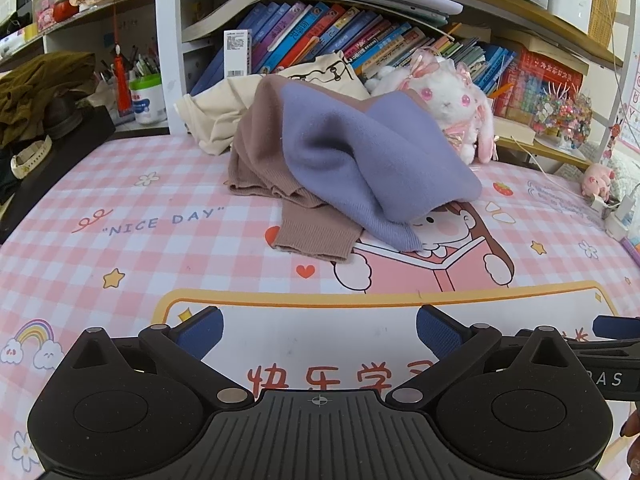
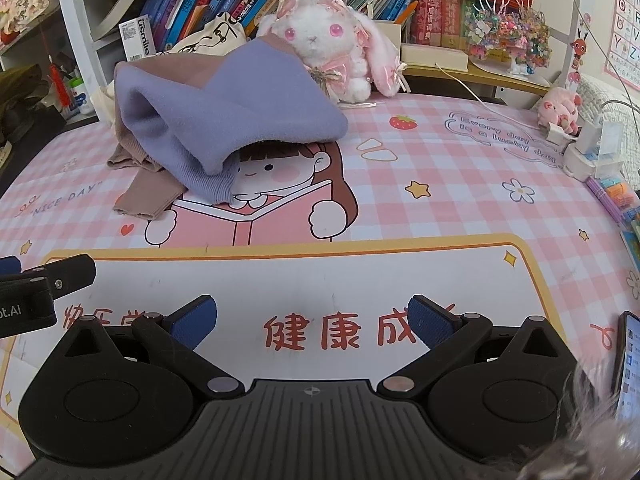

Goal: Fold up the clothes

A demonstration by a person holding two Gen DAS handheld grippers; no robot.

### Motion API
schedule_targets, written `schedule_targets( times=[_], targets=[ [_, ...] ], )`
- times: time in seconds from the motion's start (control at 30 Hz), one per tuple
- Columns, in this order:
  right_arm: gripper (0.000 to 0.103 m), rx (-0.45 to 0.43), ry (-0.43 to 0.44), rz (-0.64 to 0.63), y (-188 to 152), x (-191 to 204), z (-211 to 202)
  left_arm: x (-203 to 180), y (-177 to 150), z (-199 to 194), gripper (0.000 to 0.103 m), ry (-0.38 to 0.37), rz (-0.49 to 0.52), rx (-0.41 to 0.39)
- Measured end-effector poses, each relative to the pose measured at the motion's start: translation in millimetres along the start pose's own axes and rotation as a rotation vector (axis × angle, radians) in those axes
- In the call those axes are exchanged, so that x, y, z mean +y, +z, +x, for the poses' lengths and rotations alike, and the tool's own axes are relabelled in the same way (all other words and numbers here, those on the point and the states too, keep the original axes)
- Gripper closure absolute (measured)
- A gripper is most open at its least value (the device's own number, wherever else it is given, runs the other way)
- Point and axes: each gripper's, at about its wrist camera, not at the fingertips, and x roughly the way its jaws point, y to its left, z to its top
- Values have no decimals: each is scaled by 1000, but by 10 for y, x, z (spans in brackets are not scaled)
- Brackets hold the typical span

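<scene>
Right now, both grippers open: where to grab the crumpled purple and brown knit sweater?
Take the purple and brown knit sweater by its ribbed brown cuff, coming in low from the near side with the left gripper. That cuff lies flat on the pink checked mat, pointing toward the grippers, clear of the heaped body, so a pinch there is probably easiest.

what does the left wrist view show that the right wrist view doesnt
Only the left wrist view: an olive garment heaped at far left and a watch. Only the right wrist view: a phone at the right edge and an alphabet chart. Both: the purple and brown sweater crumpled on the checked mat, the plush rabbit, and open, empty jaws.
</scene>
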Motion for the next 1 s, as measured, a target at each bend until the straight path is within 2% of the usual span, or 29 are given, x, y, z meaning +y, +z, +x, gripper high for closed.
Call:
schedule_targets(
  times=[1.0],
  targets=[
    [0, 9, 1, 8, -1, -15, -2, 18, 5, -29, 0, 0, -5, 3]
  ],
)
